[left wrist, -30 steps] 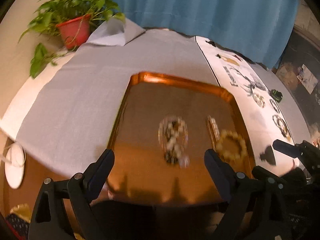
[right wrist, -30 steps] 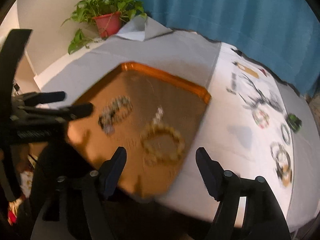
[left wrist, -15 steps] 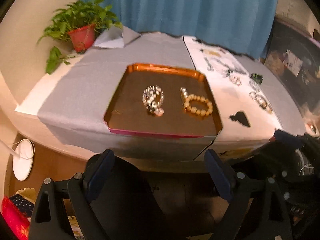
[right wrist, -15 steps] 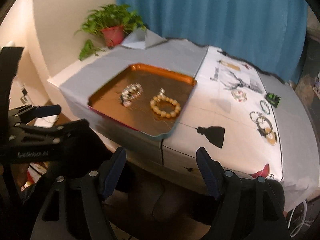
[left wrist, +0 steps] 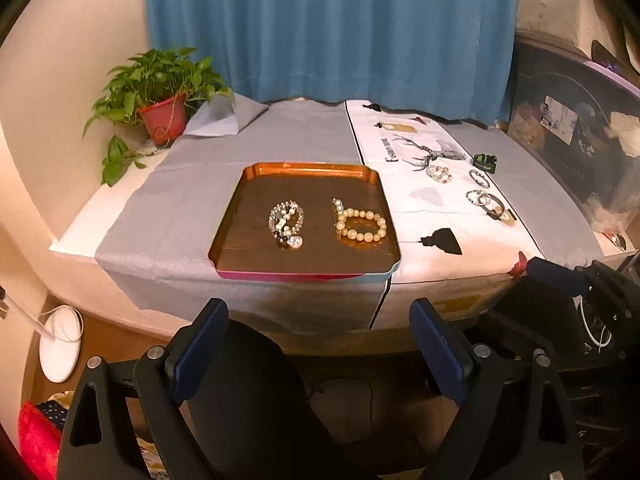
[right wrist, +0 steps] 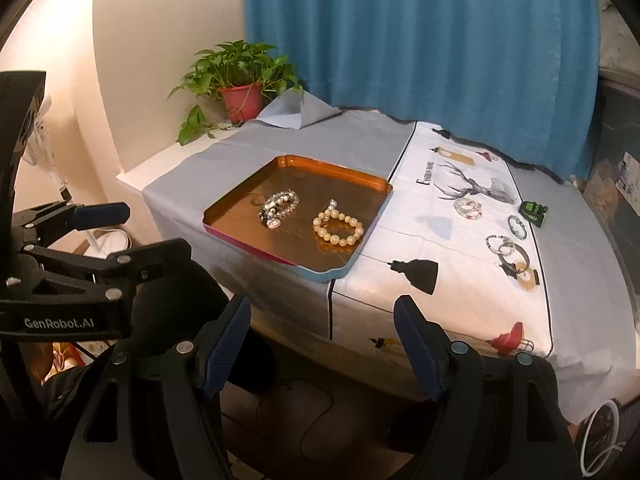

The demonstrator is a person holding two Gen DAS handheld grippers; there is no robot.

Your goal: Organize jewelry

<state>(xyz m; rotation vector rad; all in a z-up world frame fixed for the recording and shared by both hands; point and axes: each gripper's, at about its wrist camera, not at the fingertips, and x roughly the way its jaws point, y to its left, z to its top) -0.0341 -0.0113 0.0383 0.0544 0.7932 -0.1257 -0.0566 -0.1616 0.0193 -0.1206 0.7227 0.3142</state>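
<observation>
Two bracelets, a cream bead bracelet [left wrist: 362, 225] and a mixed bead bracelet [left wrist: 286, 224], are seen on the orange tray [left wrist: 304, 169]; more bracelets [right wrist: 505, 246] are left on the white cloth. The tray's near corner overhangs the counter [left wrist: 192, 196] edge and could be tipped if nudged. Both the left gripper [left wrist: 318, 346] and right gripper [right wrist: 322, 346] are held wide, empty, short of the counter, with open room

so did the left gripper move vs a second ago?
Yes. The left gripper has pulled back from the orange tray: its fingers were over the tray, and now they hang off the table edge, open.
</observation>
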